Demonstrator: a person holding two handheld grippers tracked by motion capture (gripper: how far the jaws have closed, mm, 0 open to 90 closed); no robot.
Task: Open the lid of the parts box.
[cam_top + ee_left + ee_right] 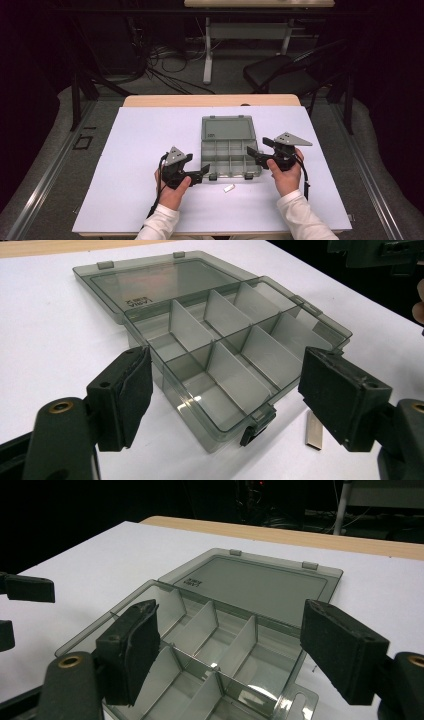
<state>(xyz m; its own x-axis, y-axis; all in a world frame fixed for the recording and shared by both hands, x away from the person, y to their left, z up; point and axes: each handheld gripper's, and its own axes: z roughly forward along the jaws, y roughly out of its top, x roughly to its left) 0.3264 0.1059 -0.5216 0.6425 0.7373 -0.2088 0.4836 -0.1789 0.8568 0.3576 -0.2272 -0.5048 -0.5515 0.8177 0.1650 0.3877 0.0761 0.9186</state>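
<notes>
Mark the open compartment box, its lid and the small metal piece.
compartment box (231, 156), high view, on a middle divider.
lid (228, 128), high view, centre of the opened panel.
small metal piece (314, 430), left gripper view, on its flat face.

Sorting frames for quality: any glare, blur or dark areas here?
High view: table evenly lit, surroundings dark, image soft. Left gripper view: glare on the organizer box floor, near fingers slightly soft. Right gripper view: reflection in box compartments, background black.

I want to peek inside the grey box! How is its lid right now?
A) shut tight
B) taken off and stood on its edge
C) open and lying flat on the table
C: the lid lies flat behind the box, so the compartments show.
</notes>
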